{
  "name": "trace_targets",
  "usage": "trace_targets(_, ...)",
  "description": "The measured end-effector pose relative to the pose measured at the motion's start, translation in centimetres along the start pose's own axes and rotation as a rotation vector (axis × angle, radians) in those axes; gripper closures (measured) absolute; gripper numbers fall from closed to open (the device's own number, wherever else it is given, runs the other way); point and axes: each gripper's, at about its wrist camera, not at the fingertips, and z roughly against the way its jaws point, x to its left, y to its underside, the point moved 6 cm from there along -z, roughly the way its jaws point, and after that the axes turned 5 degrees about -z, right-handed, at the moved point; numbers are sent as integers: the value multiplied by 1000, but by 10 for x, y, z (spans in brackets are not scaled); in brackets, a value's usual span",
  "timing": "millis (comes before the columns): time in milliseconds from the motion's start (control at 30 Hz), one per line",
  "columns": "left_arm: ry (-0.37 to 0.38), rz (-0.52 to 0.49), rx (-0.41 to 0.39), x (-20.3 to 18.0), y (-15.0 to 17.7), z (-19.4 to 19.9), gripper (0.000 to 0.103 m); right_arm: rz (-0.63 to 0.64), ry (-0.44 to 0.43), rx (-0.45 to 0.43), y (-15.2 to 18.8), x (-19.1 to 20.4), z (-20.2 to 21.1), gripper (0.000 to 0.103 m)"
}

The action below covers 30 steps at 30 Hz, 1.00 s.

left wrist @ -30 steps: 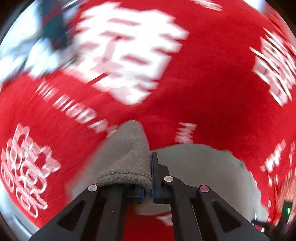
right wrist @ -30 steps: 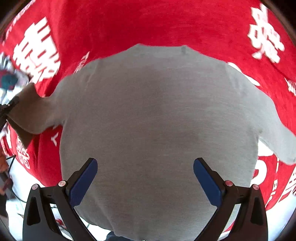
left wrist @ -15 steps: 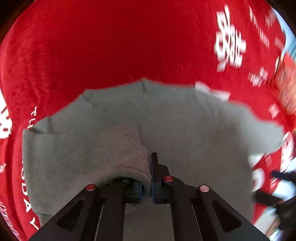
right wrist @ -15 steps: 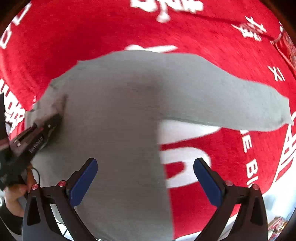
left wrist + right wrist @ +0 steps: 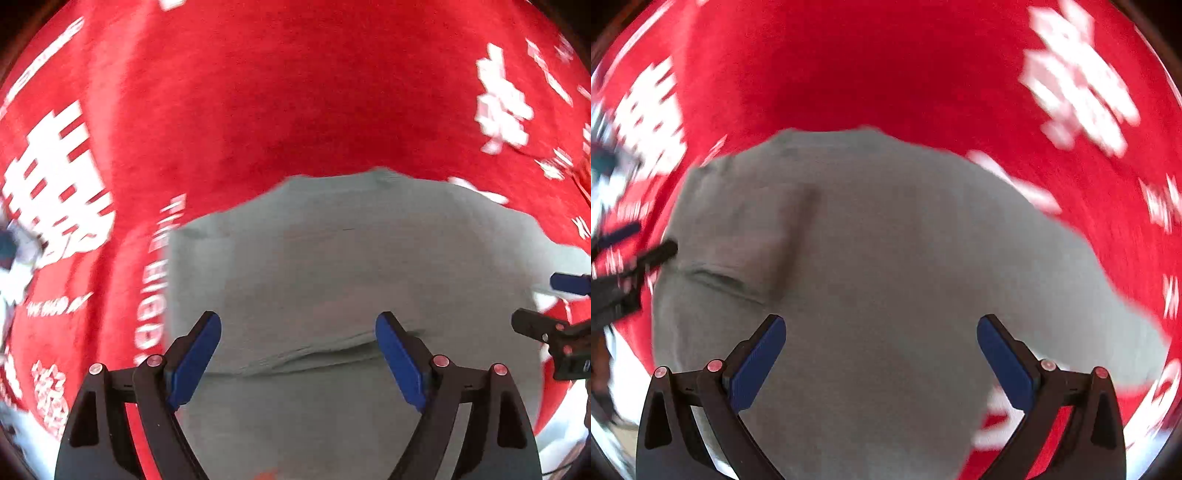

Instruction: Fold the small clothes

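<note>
A small grey long-sleeved top [image 5: 332,266] lies flat on a red cloth with white lettering [image 5: 295,92]. Its left sleeve [image 5: 295,347] is folded in across the body, with the cuff lying between my left fingers. My left gripper [image 5: 297,350] is open and empty just above it. In the right wrist view the same top [image 5: 886,258] fills the middle, its right sleeve [image 5: 1108,317] stretched out to the right. My right gripper [image 5: 881,354] is open and empty above the body of the top. Each gripper shows at the edge of the other's view.
The red cloth [image 5: 905,62] covers the surface all round the top. A blurred white and teal thing [image 5: 14,254] lies at the far left. A pale surface shows beyond the cloth's near edge at the lower right [image 5: 561,439].
My left gripper carried the left sleeve over the body, let go of it and opened. My right gripper stayed open and swung back over the body of the top.
</note>
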Motion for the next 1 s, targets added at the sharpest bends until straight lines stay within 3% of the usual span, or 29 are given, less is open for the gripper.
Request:
trace_targets(167, -103, 160, 120, 80, 22, -40, 16, 367, 195, -66, -18, 66, -37, 1)
trace_targets(200, -111, 190, 143, 87, 28, -51, 16, 428, 268, -83, -21, 73, -46, 11)
trace_targets(233, -115, 215, 162, 94, 31, -60, 16, 452, 307, -93, -26, 74, -51, 39)
trace_targets(300, -128, 241, 189, 97, 36, -77, 16, 339, 220, -60, -33, 62, -51, 75)
trace_targets(367, -123, 256, 198, 94, 40, -86, 16, 76, 65, -35, -38, 30, -43, 75)
trace_targets(400, -119, 263, 184, 92, 40, -85, 16, -121, -76, -31, -37, 7, -38, 74)
trace_targets(467, -117, 255, 186, 90, 38, -84, 16, -459, -278, -19, -24, -37, -36, 62)
trace_targets(500, -114, 250, 188, 89, 39, -83, 16, -560, -336, -9, -17, -50, -37, 47)
trace_targets(533, -111, 245, 191, 88, 38, -84, 16, -691, -418, 8, -6, -65, -40, 39)
trace_targets(567, -110, 237, 196, 89, 38, -84, 16, -765, -464, 19, 1, -73, -41, 39)
trace_targets(700, -109, 217, 226, 99, 24, -88, 16, -961, -534, -32, 21, -108, -32, 38)
trace_targets(867, -71, 201, 179, 118, -6, -94, 16, -1174, -597, -66, 37, -137, -28, 34)
trace_targets(933, -49, 187, 195, 123, -13, -109, 16, -1161, -598, -62, 41, -124, -18, 34)
trace_targets(1000, -4, 180, 216, 128, -18, -123, 16, -1112, -631, -43, 40, -87, -9, 34)
